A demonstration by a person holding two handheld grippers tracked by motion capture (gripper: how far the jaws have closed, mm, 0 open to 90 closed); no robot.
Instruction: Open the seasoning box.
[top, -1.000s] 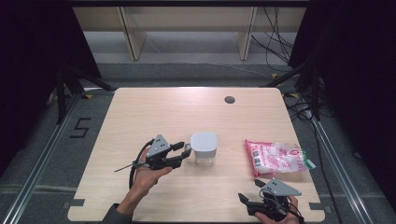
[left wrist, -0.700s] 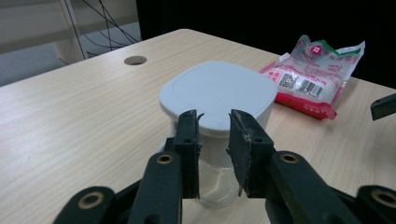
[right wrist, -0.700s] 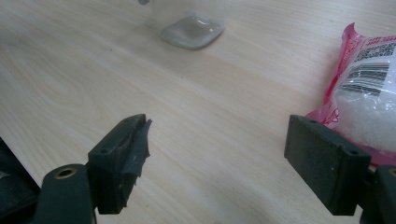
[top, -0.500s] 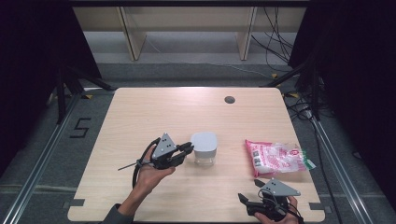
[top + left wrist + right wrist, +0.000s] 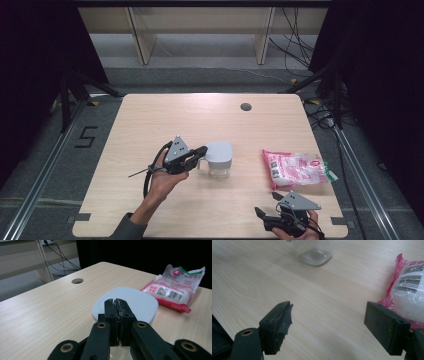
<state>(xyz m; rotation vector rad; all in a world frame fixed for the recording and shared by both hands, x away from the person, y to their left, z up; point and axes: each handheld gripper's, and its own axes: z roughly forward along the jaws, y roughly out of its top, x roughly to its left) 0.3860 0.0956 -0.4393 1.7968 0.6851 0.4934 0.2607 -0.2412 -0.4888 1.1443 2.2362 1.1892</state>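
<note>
High view: my left gripper (image 5: 200,152) sits near the middle of the wooden table (image 5: 150,120), and its tips reach the left edge of a small clear jar with a white lid (image 5: 218,156). My left hand (image 5: 162,181) holds it from below. In the left gripper view, my two black jaws are pressed flat together, with no gap between them, and they have nothing in them. Their tips sit just over the near edge of the white lid (image 5: 136,302). I cannot tell if they touch it.

A pink and white bag (image 5: 297,167) lies flat on the table, to the right of the jar and apart from it.

My right gripper (image 5: 270,216) is down at the near edge of the table, just below the bag. In the right gripper view, its jaws are spread wide apart and hold nothing. The bag (image 5: 409,290) is close by the right jaw.
</note>
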